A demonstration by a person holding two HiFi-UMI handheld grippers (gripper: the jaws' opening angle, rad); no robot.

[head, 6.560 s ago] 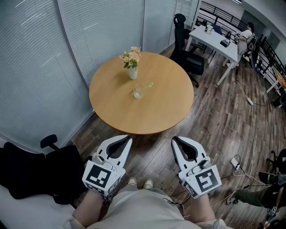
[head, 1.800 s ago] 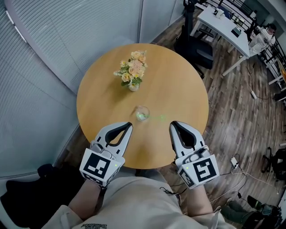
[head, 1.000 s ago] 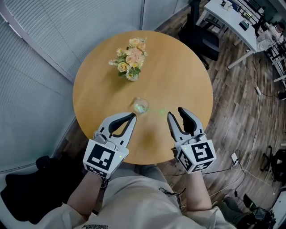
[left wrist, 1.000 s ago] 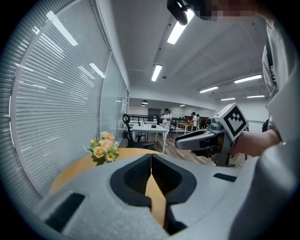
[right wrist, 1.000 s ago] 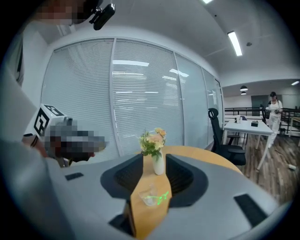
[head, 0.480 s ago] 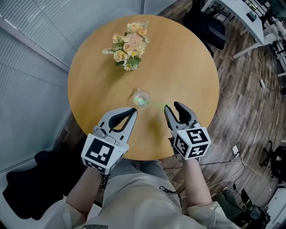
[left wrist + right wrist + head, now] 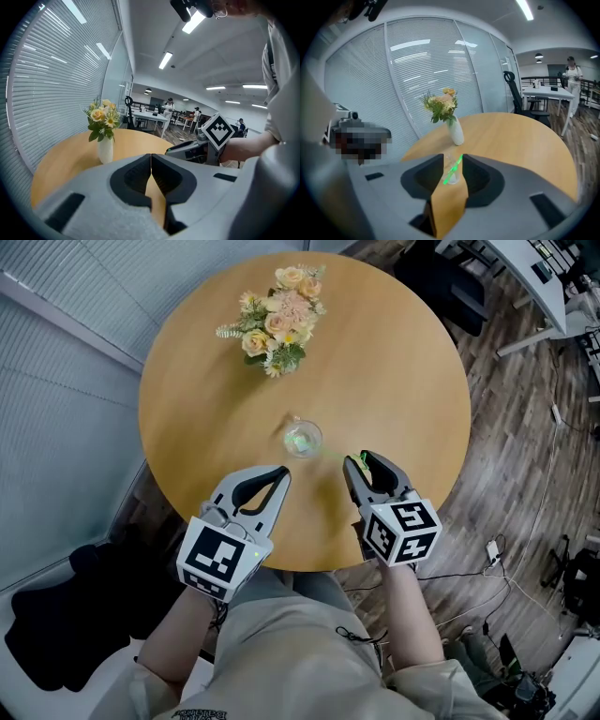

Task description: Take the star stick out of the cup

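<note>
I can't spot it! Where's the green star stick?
The star stick leans in the clear cup on the table, head view centre, just ahead of the right gripper.

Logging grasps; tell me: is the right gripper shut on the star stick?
No, the right gripper has its jaws apart; the star stick sits in the cup.

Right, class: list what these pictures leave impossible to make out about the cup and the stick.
1. Star stick: star shape too small and blurred in head and right gripper views.
2. Cup: missing from left gripper view, probably behind the left gripper itself.
3. Whether the stick touches the jaws of the right gripper: too small in head view.
</note>
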